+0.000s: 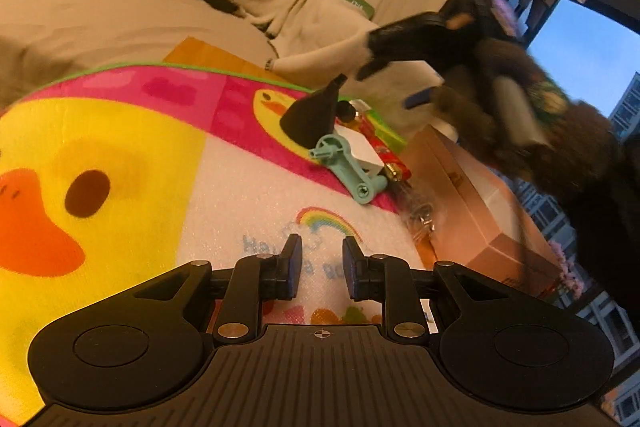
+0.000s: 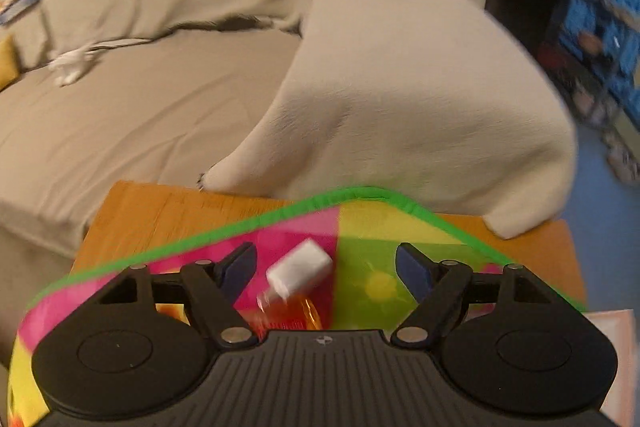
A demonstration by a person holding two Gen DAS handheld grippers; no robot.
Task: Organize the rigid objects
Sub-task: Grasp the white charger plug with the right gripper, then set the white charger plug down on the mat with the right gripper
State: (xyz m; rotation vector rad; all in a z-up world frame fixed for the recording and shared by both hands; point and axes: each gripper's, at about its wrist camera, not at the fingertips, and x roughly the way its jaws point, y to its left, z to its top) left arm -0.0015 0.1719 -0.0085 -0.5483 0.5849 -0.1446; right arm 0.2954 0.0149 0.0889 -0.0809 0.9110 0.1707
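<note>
Two views, taken in turn.

Left wrist view: the left gripper [image 1: 318,259] sits at lower centre, pads drawn near together with a narrow gap and nothing between them. It hangs over the duck-print mat [image 1: 120,147], well short of the small pile at centre right: a black cone-shaped piece [image 1: 310,117], a teal plastic linkage [image 1: 346,163], a white block [image 1: 362,147] and a red cell battery [image 1: 390,157], all touching or overlapping. They seem gathered at the mat's edge because a cardboard box [image 1: 480,203] stands just beside it, likely the bin for them. Upper right, the right gripper [image 1: 400,47] is smeared by motion, with a fuzzy brown sleeve [image 1: 560,131] behind it. What lies tangled and silvery between pile and box I cannot make out.

Right wrist view: the right gripper [image 2: 326,267] fills the bottom, jaws spread wide and empty. Between them, lower down on the mat, lie a white block [image 2: 300,267] and something orange [image 2: 296,317], blurred and partly cut off by the tool body. A sofa cover [image 2: 400,87] drapes behind, over the wooden table [image 2: 160,215].
</note>
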